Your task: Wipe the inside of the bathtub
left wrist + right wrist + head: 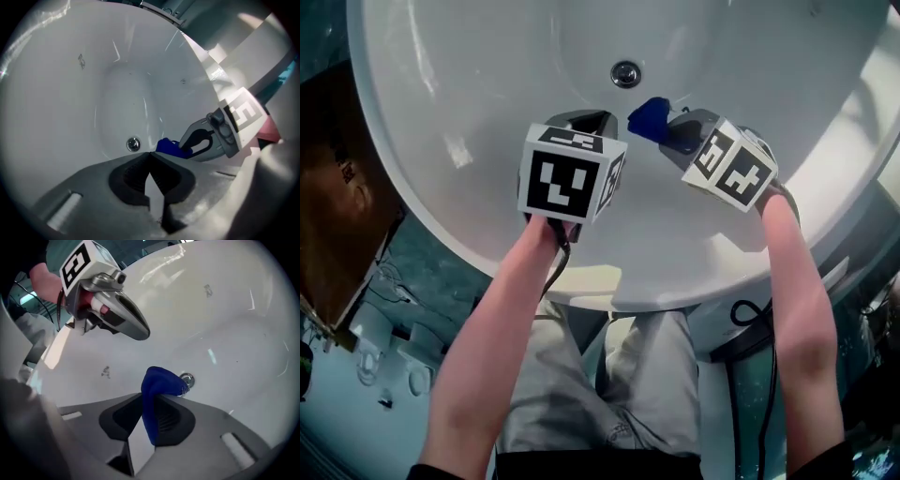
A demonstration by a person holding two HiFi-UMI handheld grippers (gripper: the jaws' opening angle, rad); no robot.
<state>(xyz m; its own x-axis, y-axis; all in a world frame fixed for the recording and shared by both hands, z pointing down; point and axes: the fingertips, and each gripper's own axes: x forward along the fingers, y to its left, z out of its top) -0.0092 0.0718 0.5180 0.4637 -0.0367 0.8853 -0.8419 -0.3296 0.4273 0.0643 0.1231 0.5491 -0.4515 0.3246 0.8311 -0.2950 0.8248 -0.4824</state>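
Note:
A white bathtub (469, 94) fills the head view, with a round metal drain (625, 73) at its bottom. My right gripper (661, 127) is shut on a small blue cloth (649, 116), held above the tub wall close to the drain. In the right gripper view the blue cloth (157, 390) sticks up from between the jaws, the drain (187, 378) just behind it. My left gripper (581, 124) hangs beside it over the tub, its jaws shut with nothing between them (150, 154). From the left gripper view the cloth (171, 147) shows at the right gripper's tips.
The tub rim (666, 286) runs in front of the person's legs. A brown cabinet (333, 206) stands at the left. Black cables (755, 319) hang by the right arm. A few small dark marks (106, 372) dot the tub wall.

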